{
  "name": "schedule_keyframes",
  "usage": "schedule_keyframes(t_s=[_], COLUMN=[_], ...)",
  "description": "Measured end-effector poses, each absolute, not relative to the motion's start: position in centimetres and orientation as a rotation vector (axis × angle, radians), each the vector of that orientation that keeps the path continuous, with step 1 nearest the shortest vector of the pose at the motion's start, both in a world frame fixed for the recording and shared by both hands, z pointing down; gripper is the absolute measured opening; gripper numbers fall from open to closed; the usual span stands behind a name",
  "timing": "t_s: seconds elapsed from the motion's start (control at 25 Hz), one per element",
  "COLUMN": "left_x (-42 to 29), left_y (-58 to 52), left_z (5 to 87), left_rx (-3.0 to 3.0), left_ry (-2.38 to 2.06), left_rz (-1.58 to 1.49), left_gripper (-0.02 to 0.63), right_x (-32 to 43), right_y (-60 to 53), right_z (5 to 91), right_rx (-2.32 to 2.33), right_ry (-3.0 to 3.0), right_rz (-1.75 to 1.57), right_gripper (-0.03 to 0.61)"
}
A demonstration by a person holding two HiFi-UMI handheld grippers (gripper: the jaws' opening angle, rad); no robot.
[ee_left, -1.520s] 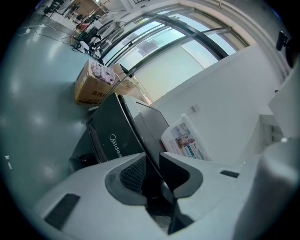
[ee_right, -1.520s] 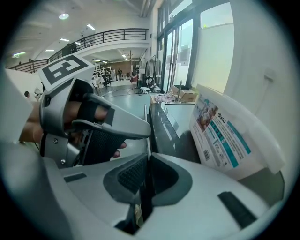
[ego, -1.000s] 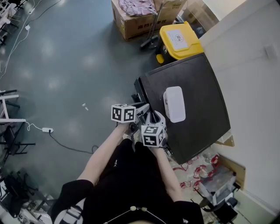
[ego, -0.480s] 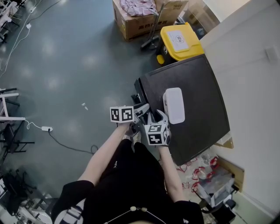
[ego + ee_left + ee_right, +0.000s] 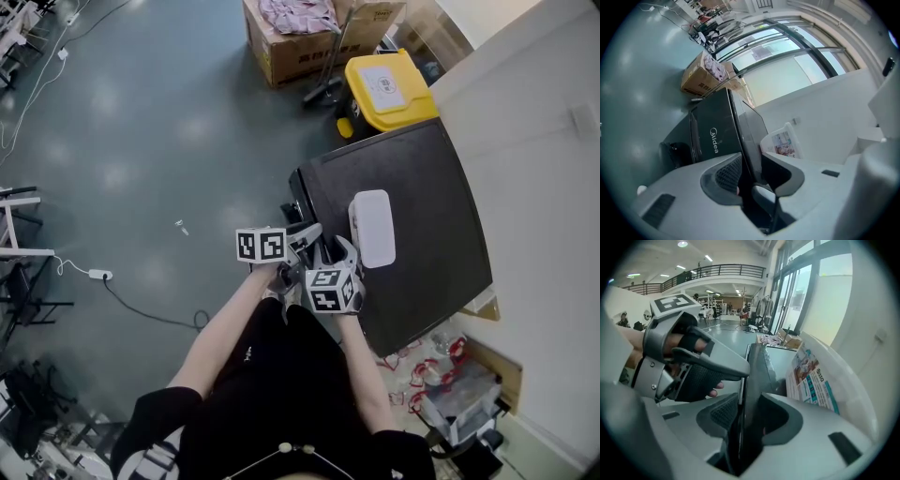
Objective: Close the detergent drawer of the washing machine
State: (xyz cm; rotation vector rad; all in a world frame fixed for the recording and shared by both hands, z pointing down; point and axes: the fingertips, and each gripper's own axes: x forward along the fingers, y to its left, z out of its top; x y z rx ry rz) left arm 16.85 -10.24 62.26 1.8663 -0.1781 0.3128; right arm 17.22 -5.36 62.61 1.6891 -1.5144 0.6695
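Observation:
A black washing machine [image 5: 422,187] stands against the wall with a white detergent pack [image 5: 372,228] lying on its top. In the left gripper view its front panel with the brand logo [image 5: 714,140] looks flush with the front. Both grippers sit at the machine's top front edge. My left gripper [image 5: 306,235] [image 5: 754,171] straddles that edge; its jaws have just been opening and stand apart from it. My right gripper [image 5: 336,249] [image 5: 750,411] straddles the same edge beside it. Its jaws have just been opening wide, with the dark edge loose between them.
A yellow-lidded bin [image 5: 386,86] and a cardboard box of cloth [image 5: 300,28] stand on the floor beyond the machine. A power strip with a cable [image 5: 101,278] lies on the grey floor at left. A white wall [image 5: 534,122] runs behind the machine, and clutter [image 5: 441,366] sits at its right side.
The right gripper's cube has rolled slightly and its jaws have spread. The left gripper has stayed at the machine's edge.

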Motion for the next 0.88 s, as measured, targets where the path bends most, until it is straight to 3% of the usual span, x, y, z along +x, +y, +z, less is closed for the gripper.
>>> schedule_keyframes(t_s=[0.04, 0.08, 0.32, 0.4, 0.44, 0.52, 0.72, 0.88], left_x=[17.3, 17.6, 17.9, 17.5, 17.2, 16.6, 15.0, 12.9], left_y=[-10.2, -10.2, -9.9, -9.8, -9.7, -10.2, -10.6, -10.4], left_z=[62.1, 62.0, 62.0, 61.9, 61.5, 59.5, 50.9, 44.8], left_rx=[1.857, 1.854, 1.932, 1.983, 2.004, 2.052, 2.547, 2.964], left_ry=[-0.178, -0.185, -0.155, -0.127, -0.106, -0.073, -0.068, -0.235], left_rz=[0.303, 0.310, 0.391, 0.376, 0.347, 0.256, 0.135, 0.152], left_gripper=[0.136, 0.199, 0.198, 0.169, 0.150, 0.086, 0.036, 0.021], right_x=[17.4, 17.4, 17.4, 17.2, 17.2, 17.3, 17.1, 16.3], right_y=[-5.4, -5.5, -5.4, -5.4, -5.4, -5.8, -6.8, -6.8], right_z=[62.6, 62.6, 62.4, 61.5, 60.6, 58.2, 50.2, 44.2], right_rx=[1.706, 1.720, 1.689, 1.706, 1.743, 1.837, 2.080, 2.138], right_ry=[-1.497, -1.487, -1.517, -1.573, -1.612, -1.728, -2.187, -2.383], right_rz=[0.650, 0.632, 0.632, 0.632, 0.635, 0.660, 0.698, 0.528], right_gripper=[0.145, 0.126, 0.122, 0.087, 0.028, 0.021, 0.003, 0.003])
